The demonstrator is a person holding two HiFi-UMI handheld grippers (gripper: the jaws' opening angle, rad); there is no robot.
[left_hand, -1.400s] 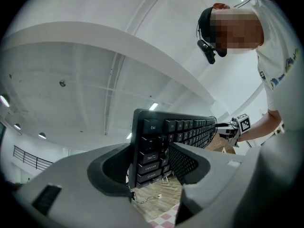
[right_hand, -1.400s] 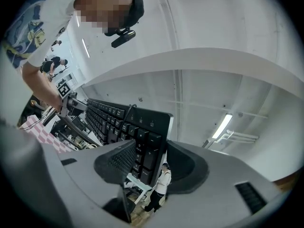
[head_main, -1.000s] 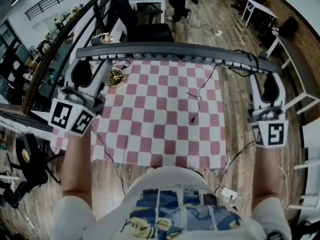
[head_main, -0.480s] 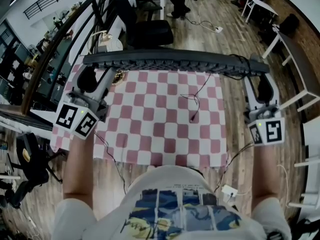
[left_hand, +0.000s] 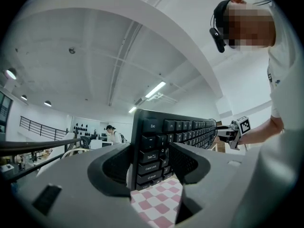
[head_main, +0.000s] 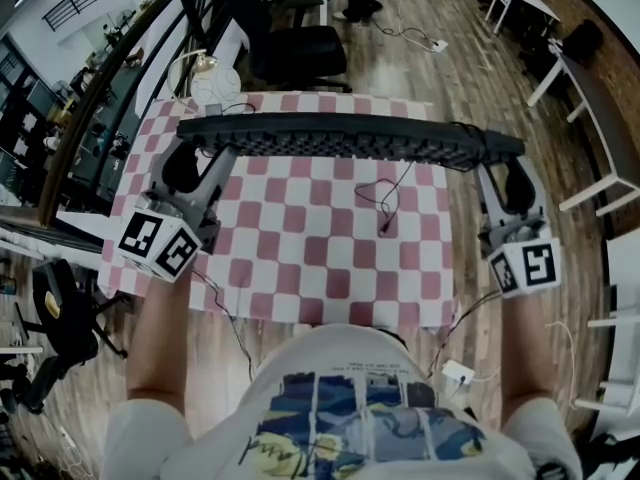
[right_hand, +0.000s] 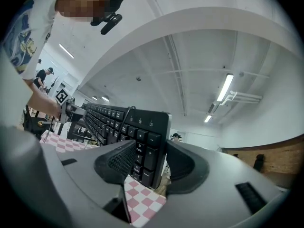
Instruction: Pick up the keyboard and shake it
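The keyboard (head_main: 350, 140) is held in the air over the checkered worktop (head_main: 300, 268). Its long axis runs left to right, and it is tipped up on edge, so the head view shows only a thin dark bar with key rows along its near side.

The left gripper (head_main: 190, 168) has its jaws clamped on the left end, and the right gripper (head_main: 510, 183) has its jaws clamped on the right end.

The gripper views show the key face, which the head view does not. In the left gripper view the keyboard (left_hand: 156, 146) has its Esc corner uppermost between the jaws of the left gripper (left_hand: 152, 163). In the right gripper view the number-pad end of the keyboard (right_hand: 142, 141) sits in the right gripper (right_hand: 149, 160).

A thin cable (head_main: 385, 203) hangs from the keyboard's right part onto the cloth. A black office chair (head_main: 300, 48) stands beyond the worktop's far edge.
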